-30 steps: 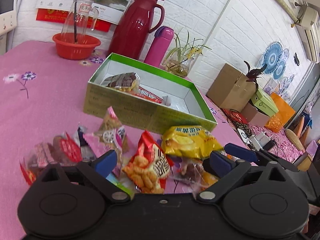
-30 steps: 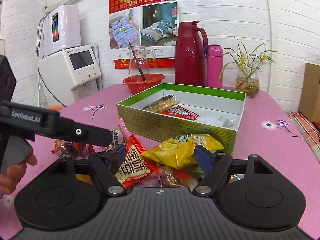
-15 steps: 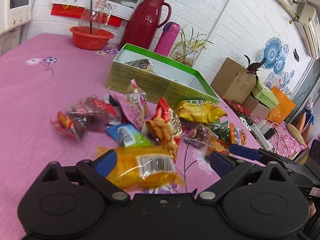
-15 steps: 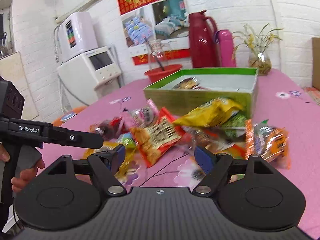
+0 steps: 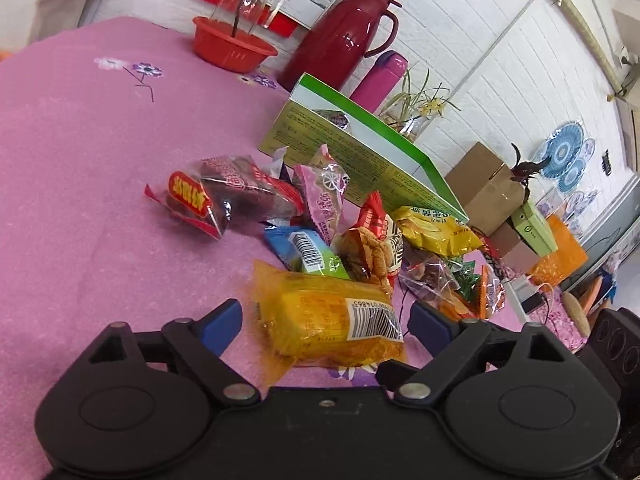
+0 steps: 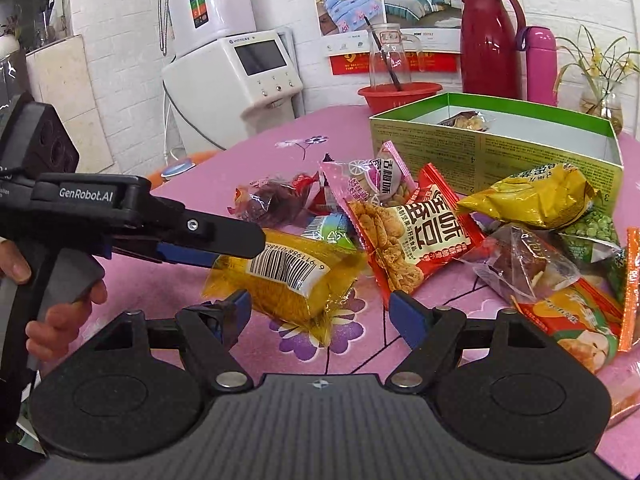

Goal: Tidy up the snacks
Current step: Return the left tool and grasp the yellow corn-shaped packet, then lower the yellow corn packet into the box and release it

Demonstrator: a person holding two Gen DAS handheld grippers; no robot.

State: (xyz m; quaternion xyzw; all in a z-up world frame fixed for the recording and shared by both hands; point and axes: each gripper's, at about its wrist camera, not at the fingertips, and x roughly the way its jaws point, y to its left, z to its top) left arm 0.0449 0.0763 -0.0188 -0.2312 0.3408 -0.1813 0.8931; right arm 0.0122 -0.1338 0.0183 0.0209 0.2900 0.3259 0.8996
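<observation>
We see a white brick wall behind a table under a pink cloth (image 5: 72,152) printed with small purple flowers. Against the wall stand a white water dispenser (image 6: 236,68), a red plastic basin (image 6: 400,94) holding a glass jug, a dark red thermos jug (image 6: 486,40), a pink flask (image 6: 540,64) and a glass vase with a green plant (image 6: 604,96). A poster of bedrooms hangs above; its print is too small for us to read.

The green cardboard box (image 6: 492,152) lies open on the cloth with at least one wrapped snack inside. The rest of the snacks sit in a loose pile just in front of it: a red packet with large white Chinese characters (image 6: 408,232), a yellow crinkled bag (image 6: 536,200), a pink packet (image 5: 324,196), a dark red-wrapped cake (image 5: 224,196) and a blue-green packet (image 5: 308,250).

Nearest us lies the orange-yellow wrapped snack (image 5: 332,320), its barcode label up, digits "6911988" partly legible in the right wrist view. Our left gripper (image 5: 326,320) has its jaws spread wide on either side of this packet, not touching it. Its body reads "GenRobot.AI". Our right gripper (image 6: 320,310) is also spread wide, hovering just short of the same packet.
</observation>
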